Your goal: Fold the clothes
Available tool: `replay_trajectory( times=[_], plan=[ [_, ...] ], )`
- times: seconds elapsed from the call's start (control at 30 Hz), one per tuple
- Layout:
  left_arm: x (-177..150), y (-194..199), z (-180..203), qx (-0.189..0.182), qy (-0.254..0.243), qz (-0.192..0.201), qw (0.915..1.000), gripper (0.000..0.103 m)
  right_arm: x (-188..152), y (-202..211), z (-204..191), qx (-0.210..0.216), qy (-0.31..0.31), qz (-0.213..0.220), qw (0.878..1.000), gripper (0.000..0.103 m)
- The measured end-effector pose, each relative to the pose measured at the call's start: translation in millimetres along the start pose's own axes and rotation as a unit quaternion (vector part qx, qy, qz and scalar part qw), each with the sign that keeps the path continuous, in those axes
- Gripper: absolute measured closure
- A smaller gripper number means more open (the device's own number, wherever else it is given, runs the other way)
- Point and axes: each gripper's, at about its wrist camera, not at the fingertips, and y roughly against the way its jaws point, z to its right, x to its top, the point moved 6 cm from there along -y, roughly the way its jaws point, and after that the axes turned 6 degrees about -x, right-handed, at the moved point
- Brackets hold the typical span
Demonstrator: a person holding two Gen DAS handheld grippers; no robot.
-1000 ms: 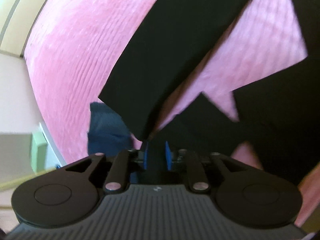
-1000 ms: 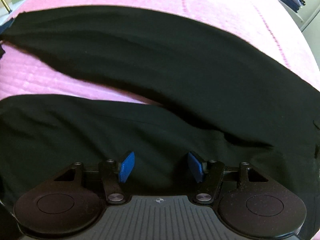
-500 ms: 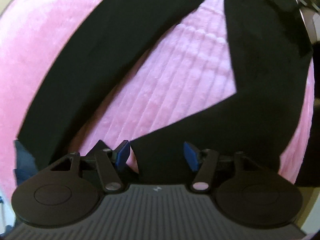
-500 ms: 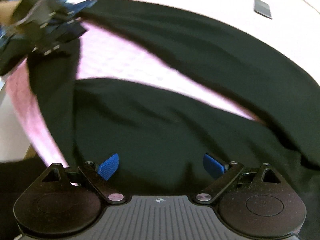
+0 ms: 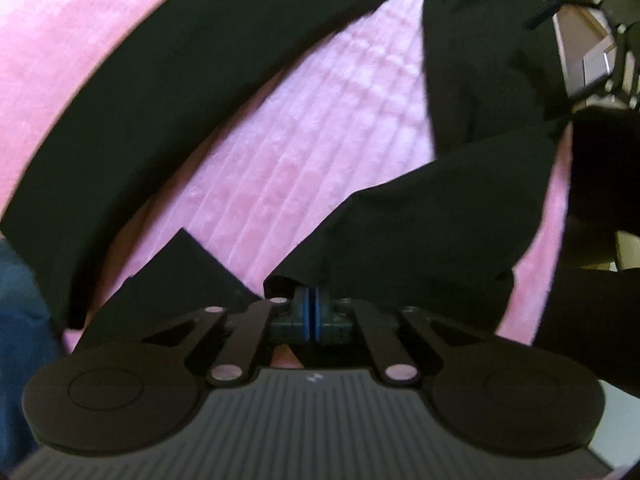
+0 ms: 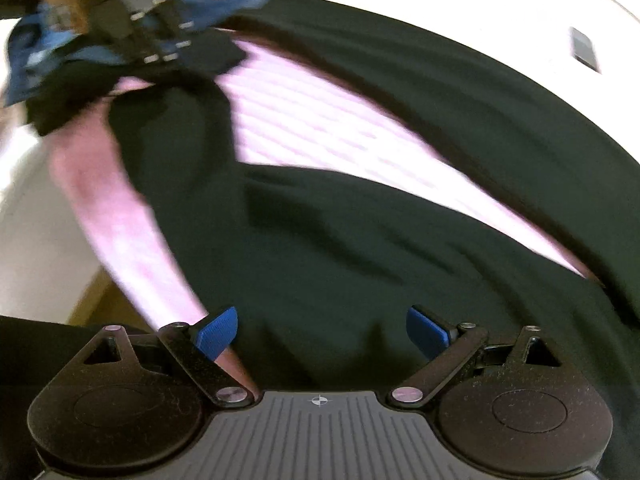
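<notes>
Bed cover: pink, ribbed in quilted lines — lying across most of both views.
Floor: pale, showing beside the bed cover's left edge.
Light: glaring white beyond the bed cover's far edge — washing out the upper right.

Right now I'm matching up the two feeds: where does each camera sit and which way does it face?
Left wrist: on the left gripper, facing steeply down at black trousers on a pink blanket; its jaws have just closed on a trouser hem.
Right wrist: on the right gripper, facing down, jaws open above the cloth.
Shared: trousers, blanket; each view shows the other gripper.
</notes>
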Motion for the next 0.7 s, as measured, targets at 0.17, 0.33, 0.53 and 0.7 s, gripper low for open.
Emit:
replay_trajectory(
  times=[0.17, 0.33, 0.53, 0.7],
  plan=[
    [-13, 39, 13, 0.01, 0.025, 0.034, 0.9991, 0.103, 2, -26, -34, 0.049, 0.055, -0.004, 0.997, 0.01],
    [-26, 69, 43, 0.022, 0.024, 0.035, 0.9989, 0.103, 2, -39, -52, 0.081, 0.084, -0.011, 0.993, 0.047],
    [-36, 83, 69, 0.045, 0.041, 0.029, 0.9977, 0.103, -2, -28, -52, 0.089, 0.103, -0.027, 0.99, 0.102],
    [-17, 125, 57, 0.101, 0.024, 0.082, 0.9912, 0.103, 40, 19, -21, 0.025, 0.066, 0.039, 0.997, 0.103]
  ],
)
